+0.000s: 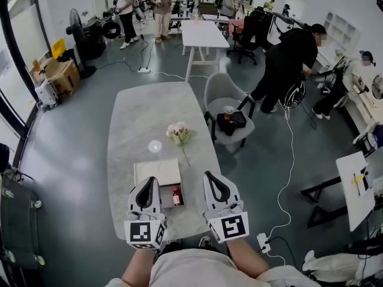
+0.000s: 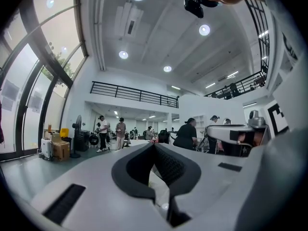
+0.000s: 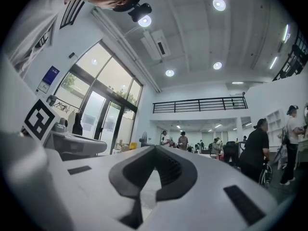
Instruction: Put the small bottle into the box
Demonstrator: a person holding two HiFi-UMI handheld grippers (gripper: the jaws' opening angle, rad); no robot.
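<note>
Head view: marble table (image 1: 137, 112) on grey floor (image 1: 72, 136), people (image 1: 161, 5) beyond; left gripper (image 1: 152, 180) and right gripper (image 1: 209, 175) jaws closed, empty.

Box (image 1: 157, 164) sits at the near edge of the tabletop (image 1: 143, 109). The closed left claw (image 1: 151, 184) crowds its 9 o'clock side and the closed right claw (image 1: 212, 178) is near at 3, so sideways room is tight. Flowers (image 1: 179, 134) lie at 1 o'clock just past it, with a little white disc (image 1: 155, 146) at 12. Farther back the tabletop's wide open. A chair (image 1: 222, 94) stands off the edge at 2.
</note>
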